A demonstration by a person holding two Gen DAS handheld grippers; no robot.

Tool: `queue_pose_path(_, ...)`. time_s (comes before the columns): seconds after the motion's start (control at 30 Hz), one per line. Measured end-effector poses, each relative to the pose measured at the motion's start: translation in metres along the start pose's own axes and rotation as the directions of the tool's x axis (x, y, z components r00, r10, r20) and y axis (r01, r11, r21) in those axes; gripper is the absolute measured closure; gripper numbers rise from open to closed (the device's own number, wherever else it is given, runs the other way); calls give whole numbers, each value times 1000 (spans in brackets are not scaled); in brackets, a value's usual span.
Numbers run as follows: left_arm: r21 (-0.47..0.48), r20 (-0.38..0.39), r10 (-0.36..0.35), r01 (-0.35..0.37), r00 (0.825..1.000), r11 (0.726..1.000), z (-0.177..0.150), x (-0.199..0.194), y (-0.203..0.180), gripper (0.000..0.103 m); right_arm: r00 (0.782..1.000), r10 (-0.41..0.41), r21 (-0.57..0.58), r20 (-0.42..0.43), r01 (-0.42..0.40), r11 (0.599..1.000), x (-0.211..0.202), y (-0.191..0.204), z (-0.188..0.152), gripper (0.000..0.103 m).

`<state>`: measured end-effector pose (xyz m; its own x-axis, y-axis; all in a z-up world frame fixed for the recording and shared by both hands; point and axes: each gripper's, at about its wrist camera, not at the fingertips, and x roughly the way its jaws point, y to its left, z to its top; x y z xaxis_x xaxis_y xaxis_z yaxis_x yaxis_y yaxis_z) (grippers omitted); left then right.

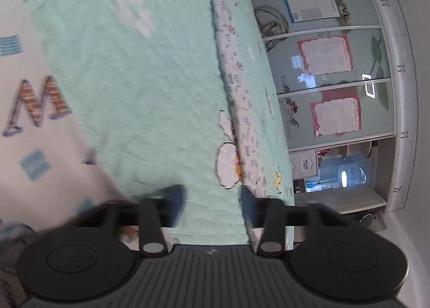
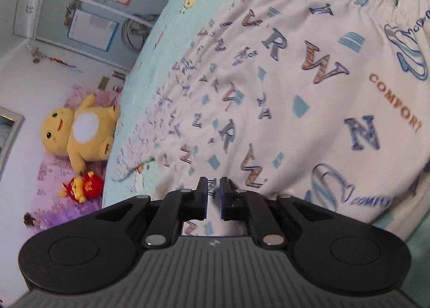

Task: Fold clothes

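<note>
The printed trousers (image 2: 282, 87), spread on the bed (image 2: 161, 47), are judged light, soft and limp. Hold is best taken at an edge. The left gripper (image 1: 212, 200) fingers are held apart; the right gripper (image 2: 213, 192) fingers are nearly together, with nothing clearly clamped.

The white garment (image 2: 309, 98) carries printed letters W, R, N and the orange word "COMFORT".

one letter-print garment (image 2: 295, 87), one mint bedspread (image 1: 134, 93), two plush toys (image 2: 78, 133), two tools (image 2: 213, 189)
</note>
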<state>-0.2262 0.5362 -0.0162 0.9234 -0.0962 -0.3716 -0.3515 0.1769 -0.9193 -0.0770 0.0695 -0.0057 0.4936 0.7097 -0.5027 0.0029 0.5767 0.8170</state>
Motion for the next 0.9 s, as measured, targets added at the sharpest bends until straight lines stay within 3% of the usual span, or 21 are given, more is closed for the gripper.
queue_pose_path(0.1, 51, 20, -77, 76, 997, 996, 1, -5, -9, 42, 998, 45, -136, 44, -38, 990, -3, 33, -11, 91)
queue_pose_path(0.23, 51, 30, -78, 77, 996, 996, -1, -9, -3, 39, 997, 69, -234, -21, -72, 970, 35, 82, -12, 91)
queue_pose_path(0.33, 16, 25, -96, 95, 995, 995, 3, -11, 4, 39, 994, 86, -247, -65, -99, 964, 84, 111, -3, 91)
queue_pose_path(0.47, 60, 86, -100, 95, 991, 994, 8, -19, 1, 38, 986, 126, -232, -109, -148, 961, 158, 151, 12, 91)
queue_pose_path(0.6, 14, 126, -92, 91, 988, 996, 16, -20, 12, 38, 978, 157, -257, -137, -188, 948, 224, 188, 16, 91)
queue_pose_path(0.83, 9, 125, -104, 104, 987, 995, 20, -20, 14, 38, 971, 151, -277, -187, -200, 940, 314, 200, -1, 90)
queue_pose_path(0.9, 17, 121, -104, 103, 987, 995, 22, -19, 14, 38, 965, 109, -278, -240, -176, 944, 329, 191, -14, 100)
